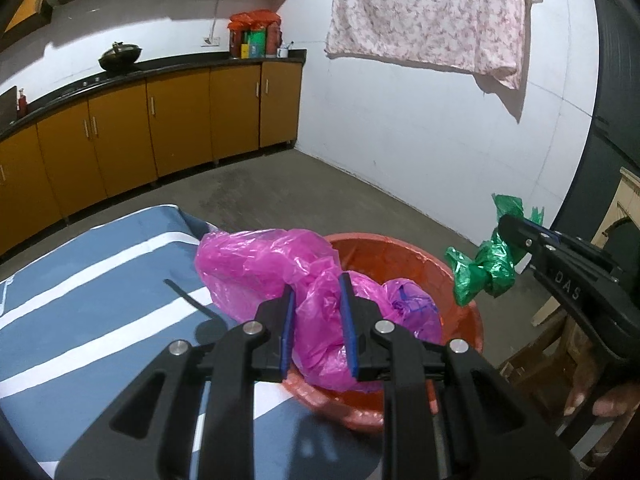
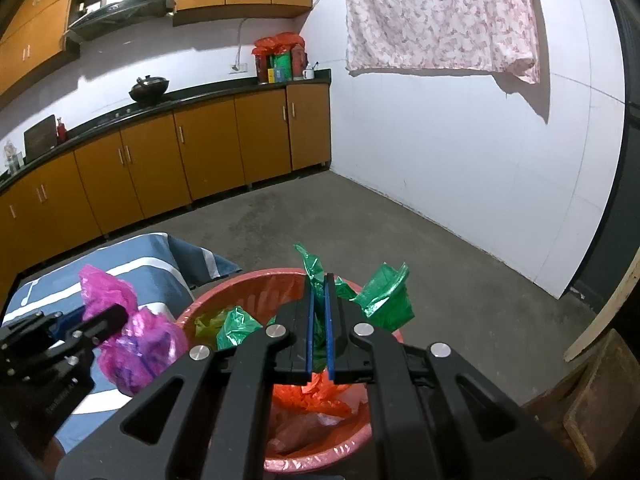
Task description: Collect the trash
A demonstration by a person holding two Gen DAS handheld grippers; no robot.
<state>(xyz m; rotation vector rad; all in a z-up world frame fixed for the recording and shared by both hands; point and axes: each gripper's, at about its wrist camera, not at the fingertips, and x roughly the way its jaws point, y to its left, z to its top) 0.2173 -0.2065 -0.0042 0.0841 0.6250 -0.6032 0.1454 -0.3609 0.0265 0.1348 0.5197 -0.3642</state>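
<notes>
A crumpled pink plastic bag (image 1: 256,264) hangs in my left gripper (image 1: 318,320), whose blue pads are shut on it over the near rim of the red trash bin (image 1: 404,248). The same pink plastic bag (image 2: 132,332) and the left gripper (image 2: 100,320) show at the lower left of the right wrist view. My right gripper (image 2: 319,320) is shut on a crumpled green plastic bag (image 2: 384,296) and holds it above the red trash bin (image 2: 240,284). In the left wrist view the green plastic bag (image 1: 484,268) hangs from the right gripper (image 1: 516,236) beside the bin's right rim.
A blue and white striped cloth (image 1: 92,292) covers the surface left of the bin. Orange cabinets (image 2: 160,152) with a dark counter run along the back wall. A floral sheet (image 2: 440,16) hangs on the white wall. Wooden furniture (image 2: 592,400) stands at the right. A hand (image 1: 600,400) shows at the lower right.
</notes>
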